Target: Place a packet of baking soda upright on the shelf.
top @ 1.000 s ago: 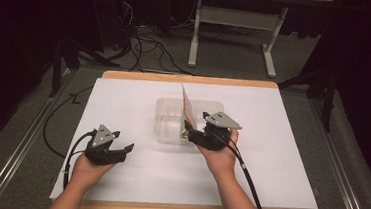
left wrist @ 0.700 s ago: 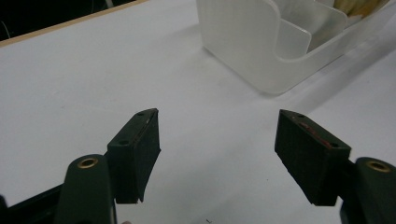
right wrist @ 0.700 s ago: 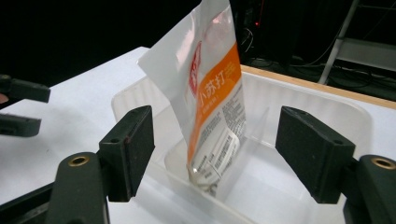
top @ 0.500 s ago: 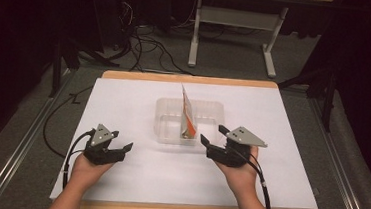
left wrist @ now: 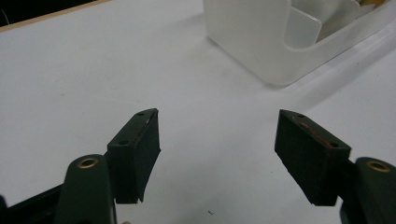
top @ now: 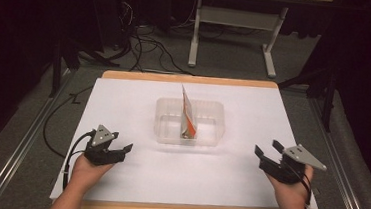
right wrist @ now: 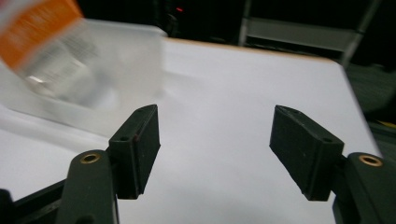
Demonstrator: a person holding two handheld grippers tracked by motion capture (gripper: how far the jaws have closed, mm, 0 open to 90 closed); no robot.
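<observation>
High view showed a desk covered in white, with a wooden strip along its near and far edges. A clear plastic tub sat near the desk's middle, a little toward the far edge. An orange-and-white packet stood upright inside the tub, leaning slightly, its lower end down in the tub's near half.

The left gripper was held in the person's left hand near the desk's near left corner, resting low over the white surface and well apart from the tub. Its jaws stood wide apart with nothing between them. Left gripper view confirmed this: the left gripper had bare white desk between its two black jaws, and a corner of the tub lay ahead and to the upper right of that view.

The right gripper was held in the person's right hand by the near right corner of the desk, also well apart from the tub. Its jaws were spread wide and gripped nothing. Right gripper view showed the right gripper with only white surface between the jaws; the tub and the packet appeared blurred at the upper left of that view, farther off.

A cable trailed from each gripper. Beyond the far edge, a metal frame stood on the dark floor among loose cables.
</observation>
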